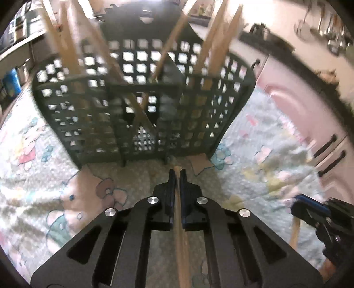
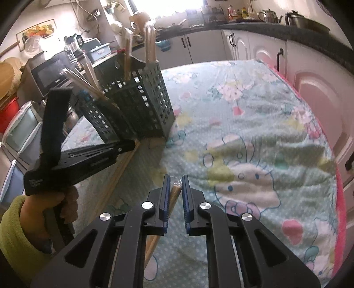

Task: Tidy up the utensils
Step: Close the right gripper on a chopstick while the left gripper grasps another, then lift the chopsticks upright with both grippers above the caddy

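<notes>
A dark green slotted caddy [image 1: 143,124] [image 2: 141,106] stands on the table, and several wooden utensils [image 1: 70,44] [image 2: 149,42] stick up out of its compartments. My left gripper [image 1: 177,175] [image 2: 130,144] is just in front of the caddy, shut on a thin wooden stick [image 1: 180,232] [image 2: 119,172] that runs back between its fingers. My right gripper [image 2: 176,183] [image 1: 309,212] is to the right of the left one, shut on a pair of wooden chopsticks [image 2: 173,195] with a bit of clear wrap at the tip. A hand [image 2: 44,206] in a yellow-green sleeve holds the left gripper.
A pale cartoon-print cloth [image 1: 33,155] [image 2: 243,121] covers the table. Pink-white cabinets [image 2: 320,99] with dark handles run along the right. A microwave [image 2: 48,73] and kitchen clutter fill the shelves behind the caddy. Kettles [image 2: 270,15] sit on the far counter.
</notes>
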`<control>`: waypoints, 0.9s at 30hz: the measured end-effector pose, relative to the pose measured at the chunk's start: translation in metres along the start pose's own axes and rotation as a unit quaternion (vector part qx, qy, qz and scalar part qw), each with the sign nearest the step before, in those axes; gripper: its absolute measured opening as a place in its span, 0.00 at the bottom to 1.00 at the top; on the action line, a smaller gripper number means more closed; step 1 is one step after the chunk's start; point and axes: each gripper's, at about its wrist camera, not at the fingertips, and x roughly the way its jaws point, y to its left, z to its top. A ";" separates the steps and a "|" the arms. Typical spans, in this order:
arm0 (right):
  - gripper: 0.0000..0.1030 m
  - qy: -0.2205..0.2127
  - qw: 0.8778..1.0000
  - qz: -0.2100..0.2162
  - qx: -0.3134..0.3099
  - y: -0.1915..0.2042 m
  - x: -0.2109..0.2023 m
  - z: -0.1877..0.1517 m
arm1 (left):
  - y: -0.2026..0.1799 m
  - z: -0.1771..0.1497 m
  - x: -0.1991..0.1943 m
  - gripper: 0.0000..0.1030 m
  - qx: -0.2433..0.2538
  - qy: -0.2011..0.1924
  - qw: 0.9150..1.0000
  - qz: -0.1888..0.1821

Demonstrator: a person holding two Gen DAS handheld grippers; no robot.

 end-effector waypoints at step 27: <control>0.06 -0.096 0.993 0.006 -0.067 0.055 -0.050 0.072 | 0.047 0.012 -0.055 0.08 -0.070 -0.028 0.997 -0.032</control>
